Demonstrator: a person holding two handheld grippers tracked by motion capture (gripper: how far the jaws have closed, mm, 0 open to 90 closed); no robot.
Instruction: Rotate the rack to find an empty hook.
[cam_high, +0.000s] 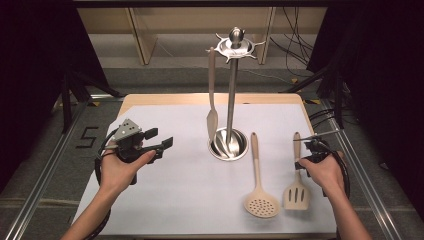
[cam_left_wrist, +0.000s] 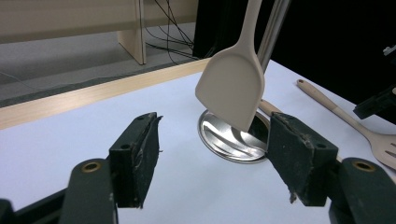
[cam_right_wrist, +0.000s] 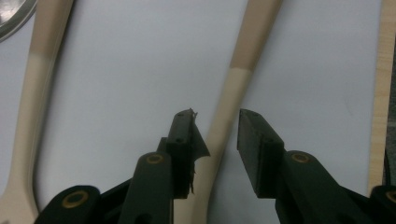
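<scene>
Slotted turner (cam_right_wrist: 229, 116): handle cut off top and bottom in the right gripper view, head unseen. Skimmer (cam_right_wrist: 32, 93) clipped too. Whether the pads touch the handle is hard to tell.

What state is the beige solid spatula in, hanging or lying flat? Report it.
Hanging: the beige solid spatula dangles upright from a hook of the steel utensil stand, blade just above the stand's round base.

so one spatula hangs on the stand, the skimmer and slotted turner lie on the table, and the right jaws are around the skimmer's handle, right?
Not quite: the right gripper has its jaws around the handle of the slotted turner, not the skimmer, as the high view and right gripper view show. The pads do not yet press on it. The spatula does hang on the stand, and both other tools lie on the table.
</scene>
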